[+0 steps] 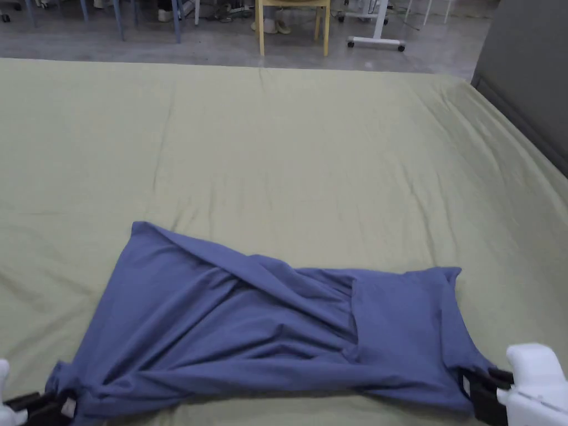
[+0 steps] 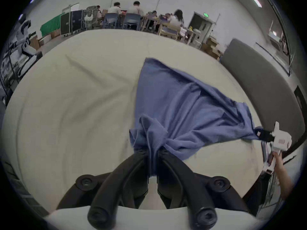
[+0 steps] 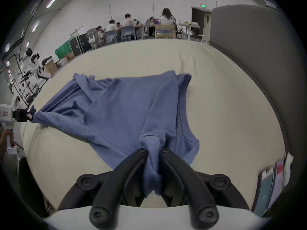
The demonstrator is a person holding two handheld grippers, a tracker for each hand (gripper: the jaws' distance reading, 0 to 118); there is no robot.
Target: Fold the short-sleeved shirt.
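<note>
1. Our left tool (image 2: 153, 152) has both jaws pressed on a bunched corner of the blue shirt (image 1: 266, 327).
2. Our right tool (image 3: 153, 151) pinches the other near corner the same way.
3. The shirt lies wrinkled and stretched between the tools on the bed (image 1: 310, 150), near its close edge.

The left gripper (image 2: 153, 152) is held low at the person's left side, its black jaws closed on bunched fabric of the shirt (image 1: 266, 327). The right gripper (image 3: 153, 151) is held level with it at the right side, jaws likewise clamped on fabric. A hand (image 2: 276, 159) is wrapped around the right gripper's handle.
</note>
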